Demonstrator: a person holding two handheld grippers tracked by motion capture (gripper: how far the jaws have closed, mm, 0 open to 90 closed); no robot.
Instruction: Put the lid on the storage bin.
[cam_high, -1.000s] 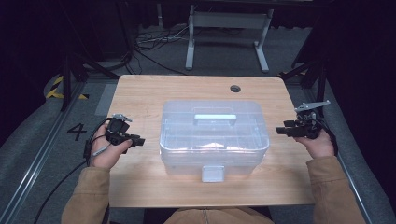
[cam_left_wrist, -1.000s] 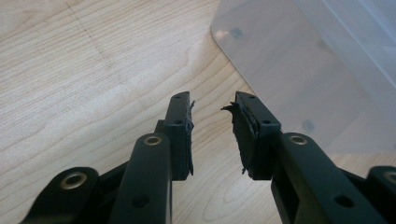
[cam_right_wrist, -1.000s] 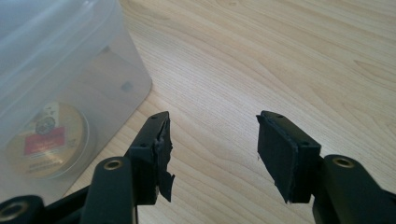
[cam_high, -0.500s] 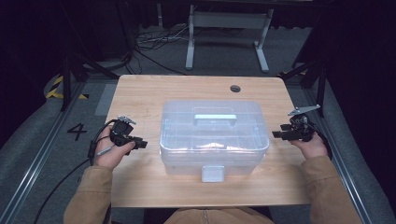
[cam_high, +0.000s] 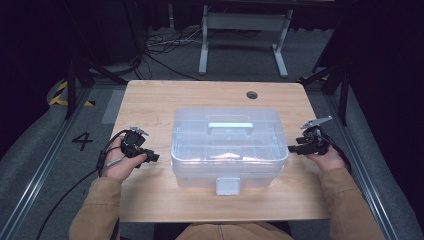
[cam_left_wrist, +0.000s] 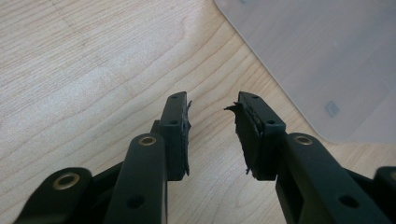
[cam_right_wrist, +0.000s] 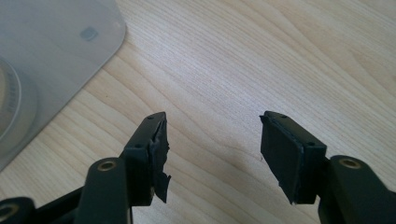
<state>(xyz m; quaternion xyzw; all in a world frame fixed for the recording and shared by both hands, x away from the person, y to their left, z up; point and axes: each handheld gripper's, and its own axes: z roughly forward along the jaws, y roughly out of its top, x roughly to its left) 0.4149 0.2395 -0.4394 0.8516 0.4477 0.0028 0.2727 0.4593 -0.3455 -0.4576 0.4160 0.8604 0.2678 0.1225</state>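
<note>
A clear plastic storage box (cam_high: 230, 147) with a lid, a top handle and a front latch (cam_high: 228, 186) stands in the middle of the wooden table (cam_high: 150, 100). My left gripper (cam_high: 153, 157) sits just left of the box, pointing at its side; its jaws have just been opening and stand open with only bare wood between them (cam_left_wrist: 212, 123). My right gripper (cam_high: 292, 149) is close to the box's right side, open and holding nothing (cam_right_wrist: 212, 140). Each gripper view catches a corner of the box (cam_left_wrist: 327, 56) (cam_right_wrist: 51, 42).
A round cable hole (cam_high: 251, 94) lies near the table's far edge. A cable (cam_high: 60, 200) trails from the left gripper off the table's left side. Dark floor, cables and a metal stand (cam_high: 240, 30) lie beyond the table.
Both hands have drawn in toward the box's sides, and the right gripper has come down closer to the table. The box has not moved.
</note>
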